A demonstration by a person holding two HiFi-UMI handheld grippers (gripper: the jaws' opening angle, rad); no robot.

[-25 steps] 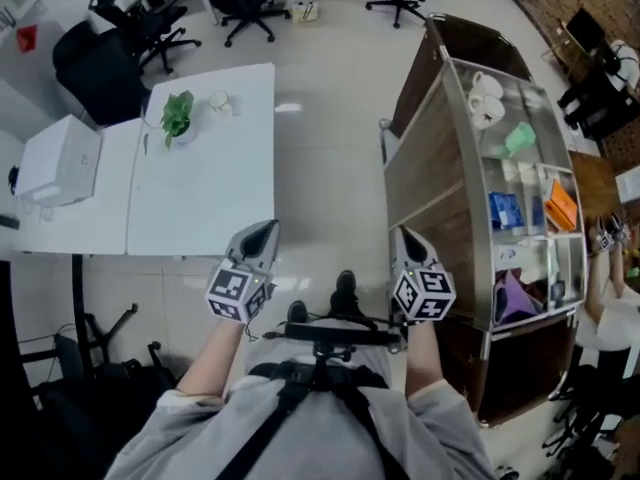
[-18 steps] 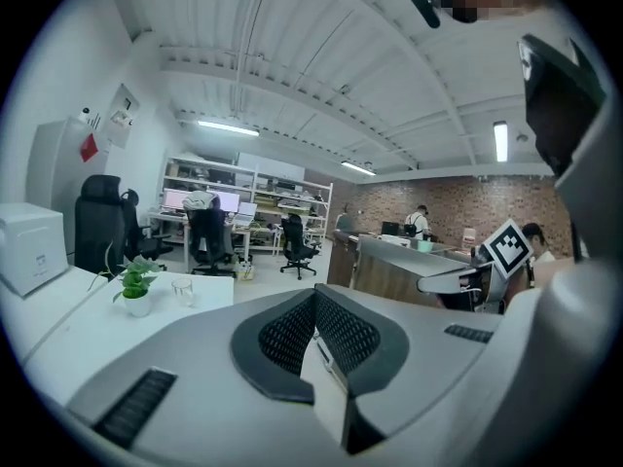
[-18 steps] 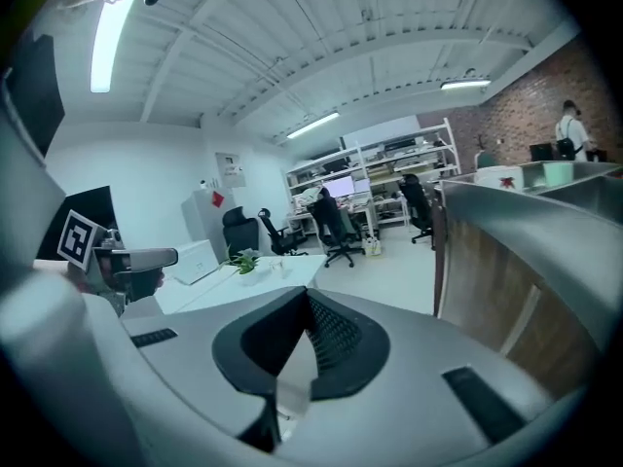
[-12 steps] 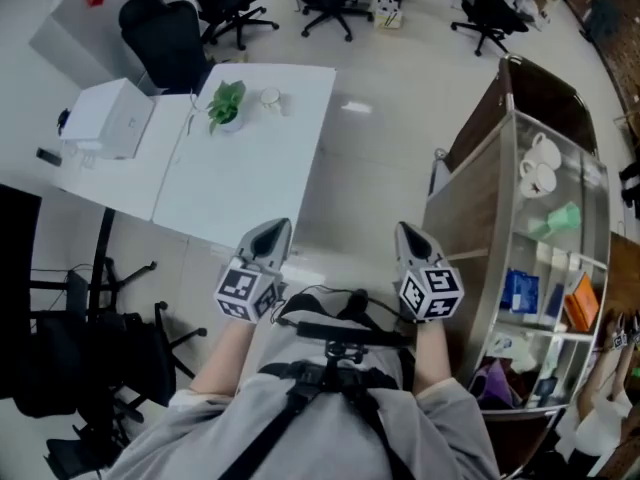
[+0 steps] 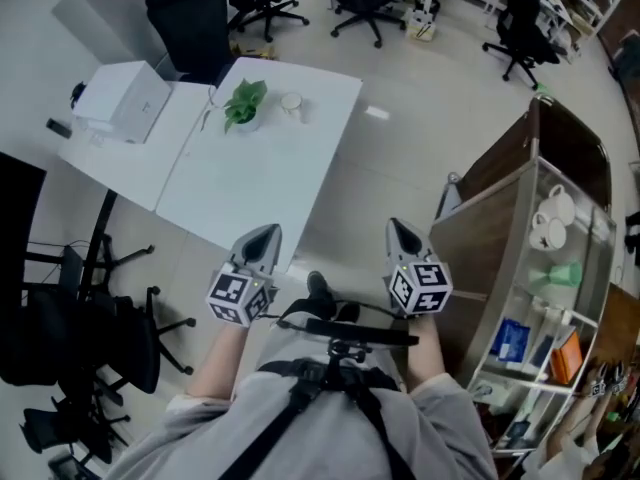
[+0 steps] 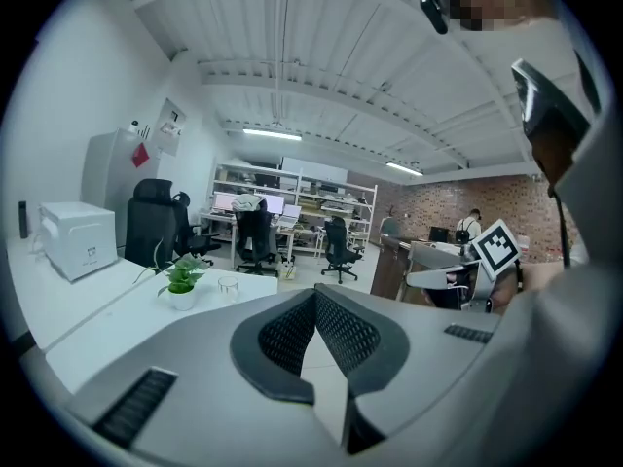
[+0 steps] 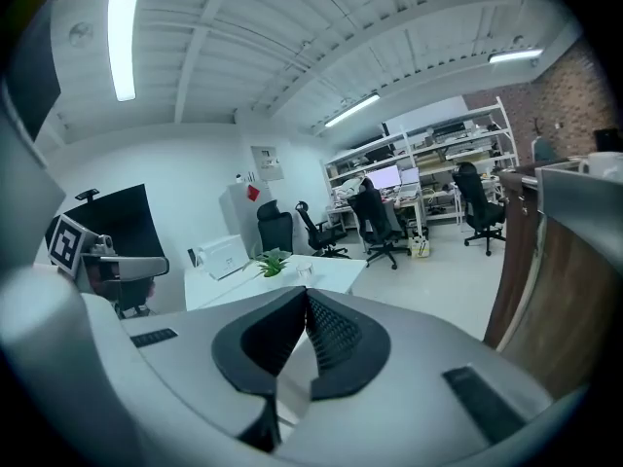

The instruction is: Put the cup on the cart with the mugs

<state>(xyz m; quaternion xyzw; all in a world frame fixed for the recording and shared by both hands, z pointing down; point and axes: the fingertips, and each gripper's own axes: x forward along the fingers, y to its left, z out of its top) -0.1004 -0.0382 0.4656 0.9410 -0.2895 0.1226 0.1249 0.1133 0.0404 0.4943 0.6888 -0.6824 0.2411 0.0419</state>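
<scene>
Holding left claw (image 5: 261,238) and right claw (image 5: 401,235) pinched together, empty, you stand well apart from the glass cup (image 5: 291,102) on the white worktop (image 5: 260,173), beside the potted plant (image 5: 243,104). Risk: reaching unopened may topple it; the mug cart (image 5: 490,238) stands at your right.

open floor (image 5: 400,158): a wide lane i see between surface (image 5: 260,183) and cart (image 5: 490,238), nothing standing in it. surface: near half bare; plant (image 5: 243,103), cup (image 5: 291,103), white box (image 5: 120,100) at far end. cart: wooden side wall closes my right.
</scene>
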